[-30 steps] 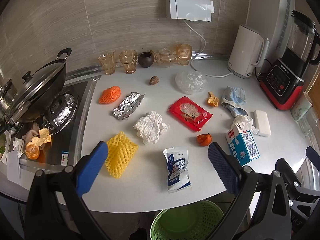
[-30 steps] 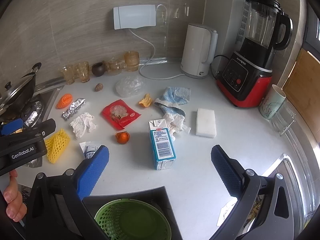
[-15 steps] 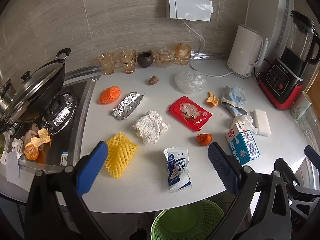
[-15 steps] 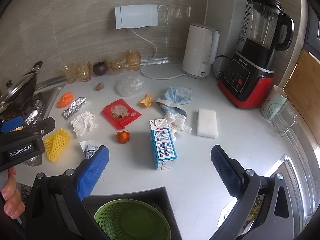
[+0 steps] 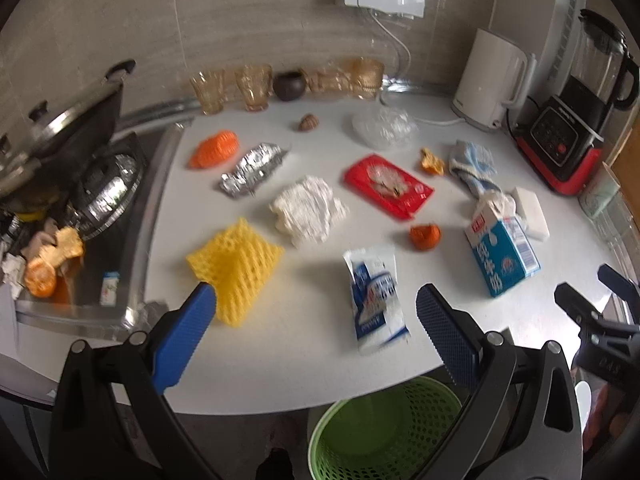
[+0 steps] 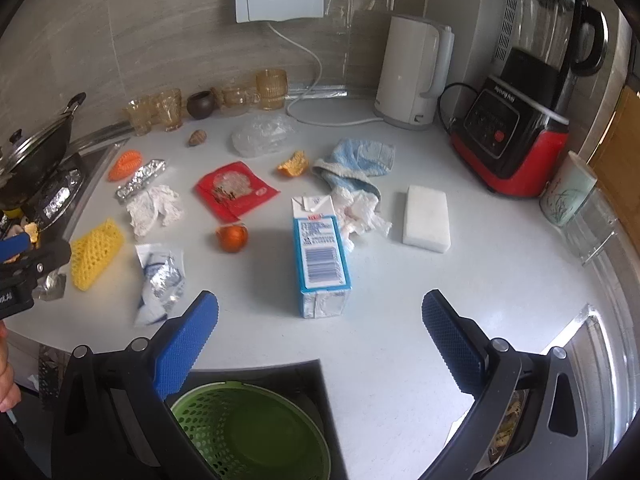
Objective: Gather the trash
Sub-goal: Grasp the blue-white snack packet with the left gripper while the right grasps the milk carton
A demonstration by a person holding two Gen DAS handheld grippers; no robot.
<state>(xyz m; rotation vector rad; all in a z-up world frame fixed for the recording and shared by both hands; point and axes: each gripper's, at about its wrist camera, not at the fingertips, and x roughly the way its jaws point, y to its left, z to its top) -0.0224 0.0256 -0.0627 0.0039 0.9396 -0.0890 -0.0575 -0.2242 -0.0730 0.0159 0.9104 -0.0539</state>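
Trash litters the white countertop, nothing yet in the round green mesh bin below its near edge. The blue-and-white milk carton lies flat, long axis running near to far, straight ahead of the right gripper, the closer tool. The yellow foam fruit net and crumpled blue-and-white plastic pouch lie just beyond the left gripper. Both grippers hang with jaws spread wide, holding nothing. An orange peel scrap sits left of the carton.
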